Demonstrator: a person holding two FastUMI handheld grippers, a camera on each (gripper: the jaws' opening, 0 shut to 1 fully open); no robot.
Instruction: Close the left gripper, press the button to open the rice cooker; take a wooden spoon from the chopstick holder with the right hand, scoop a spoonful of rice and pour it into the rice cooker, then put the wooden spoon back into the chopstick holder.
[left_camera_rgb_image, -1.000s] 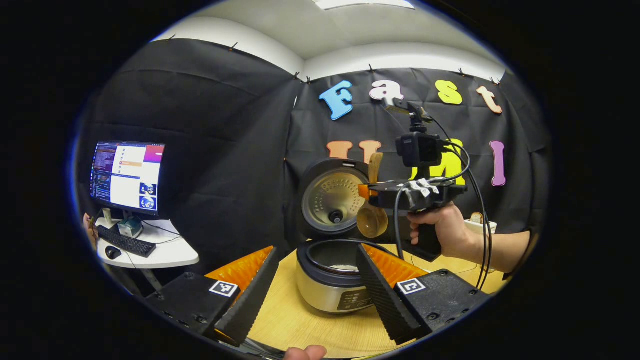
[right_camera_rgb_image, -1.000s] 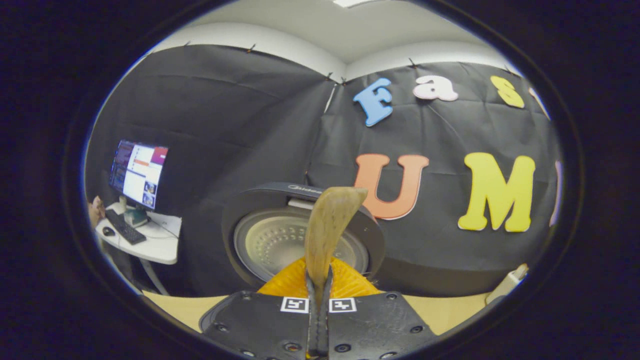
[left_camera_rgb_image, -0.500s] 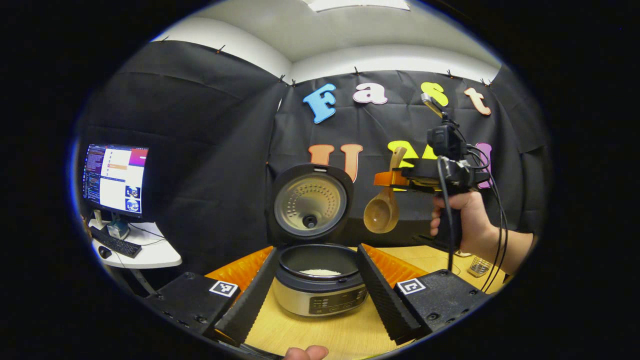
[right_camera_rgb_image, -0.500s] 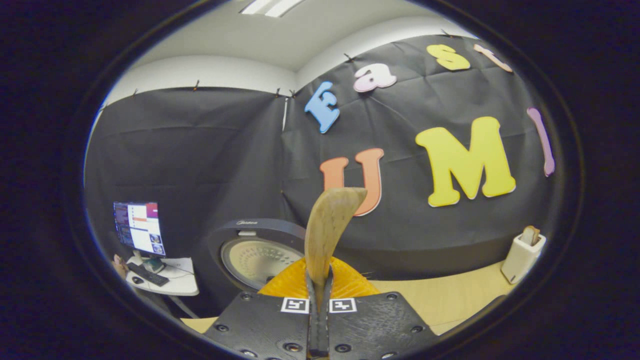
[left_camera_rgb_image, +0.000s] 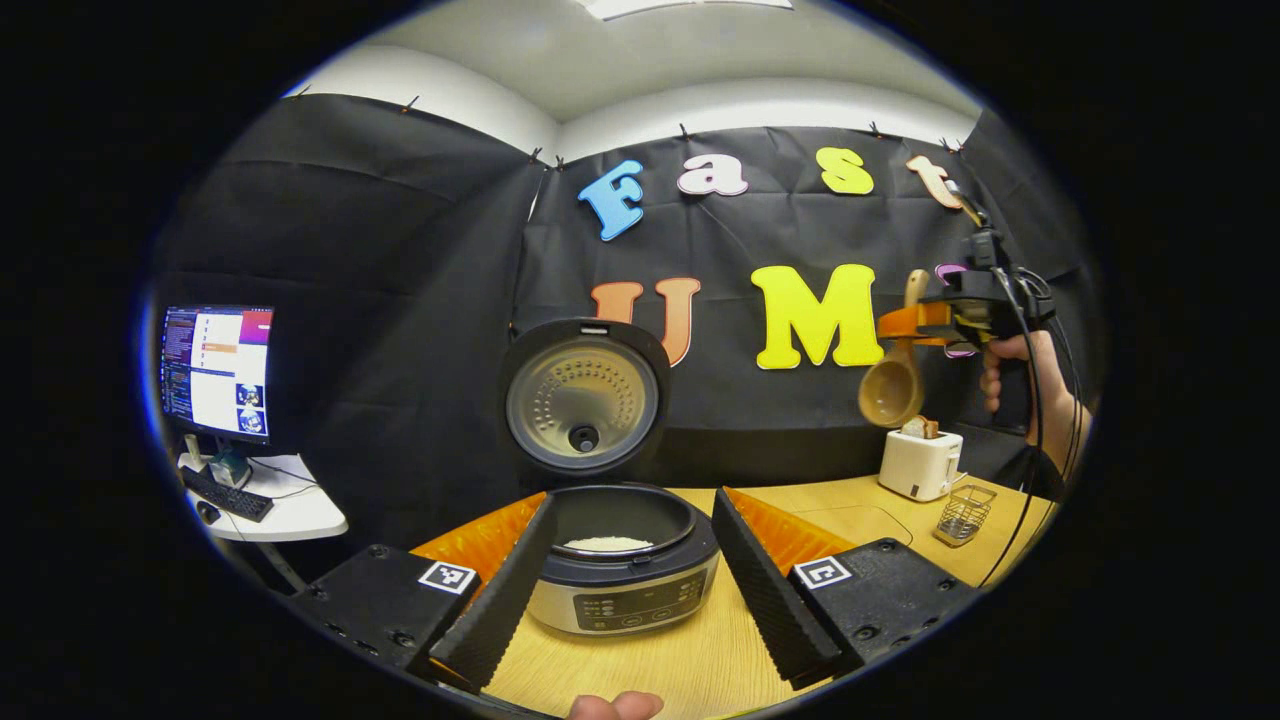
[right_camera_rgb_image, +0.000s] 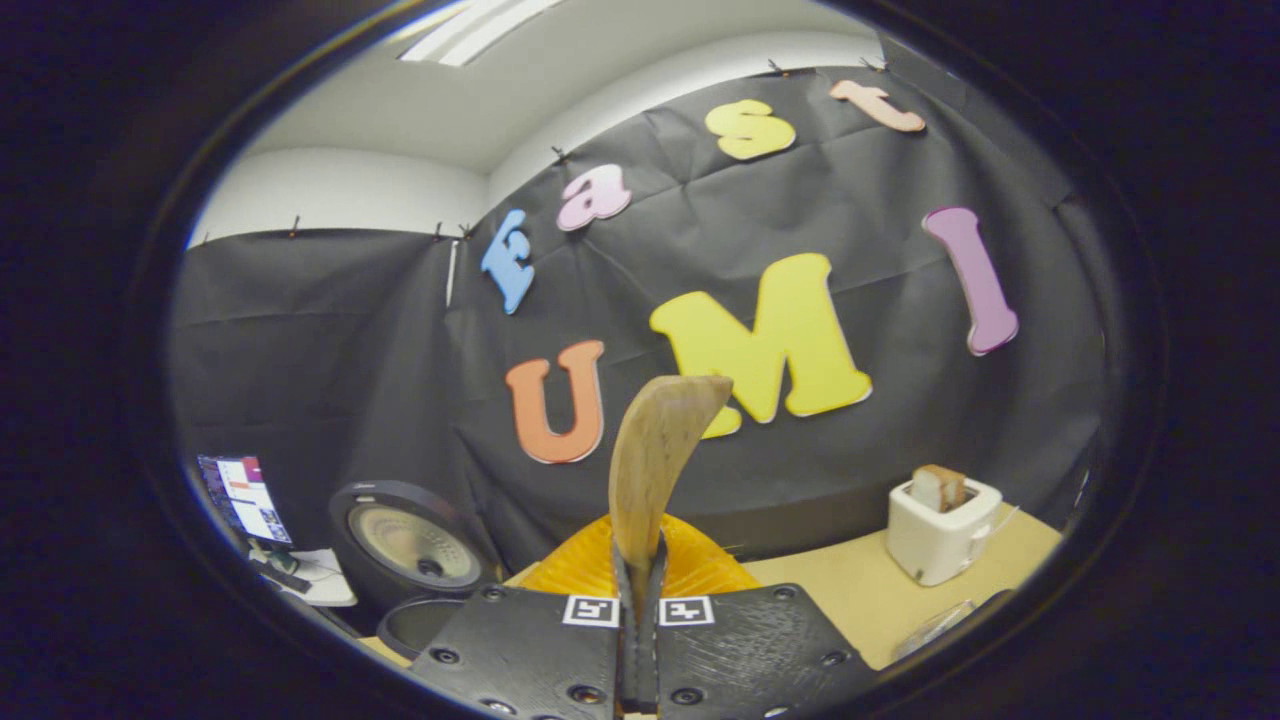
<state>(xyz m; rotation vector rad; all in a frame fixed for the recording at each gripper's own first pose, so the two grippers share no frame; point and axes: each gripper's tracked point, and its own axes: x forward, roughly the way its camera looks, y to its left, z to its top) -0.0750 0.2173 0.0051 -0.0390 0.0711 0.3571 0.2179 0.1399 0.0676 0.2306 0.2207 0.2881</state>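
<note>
In the left gripper view, the left tongs (left_camera_rgb_image: 632, 560) are spread wide above the light wooden table (left_camera_rgb_image: 660, 665), their 2 fingers (left_camera_rgb_image: 500, 600) framing the round silver-and-black rice cooker (left_camera_rgb_image: 620, 580) without touching it. The cooker's round lid (left_camera_rgb_image: 583, 403) stands up and open behind the pot, and a small white heap of rice (left_camera_rgb_image: 607, 544) lies in the dark inner pot. A fingertip (left_camera_rgb_image: 615, 706) shows at the bottom edge.

Over on the right of that view, well apart from the cooker, a hand (left_camera_rgb_image: 1010, 375) holds the right tongs (left_camera_rgb_image: 900, 325) up in the air. They are clamped tight on the handle of the brown wooden spoon (left_camera_rgb_image: 893, 385), and its round bowl hangs below them, high above the table. Beneath the spoon stands a white toaster (left_camera_rgb_image: 920, 462) with a slice of bread in it, and just beside that a small wire-mesh chopstick holder (left_camera_rgb_image: 965, 514).

In the right gripper view, the right tongs (right_camera_rgb_image: 640, 600) pinch the spoon (right_camera_rgb_image: 660, 450) between both fingers, and the handle's end curves up past them. The open cooker (right_camera_rgb_image: 410, 545) sits low on the left, the toaster (right_camera_rgb_image: 940, 535) low on the right.

A computer monitor (left_camera_rgb_image: 215, 368) glows on a small white side desk (left_camera_rgb_image: 270, 510) at far left.
</note>
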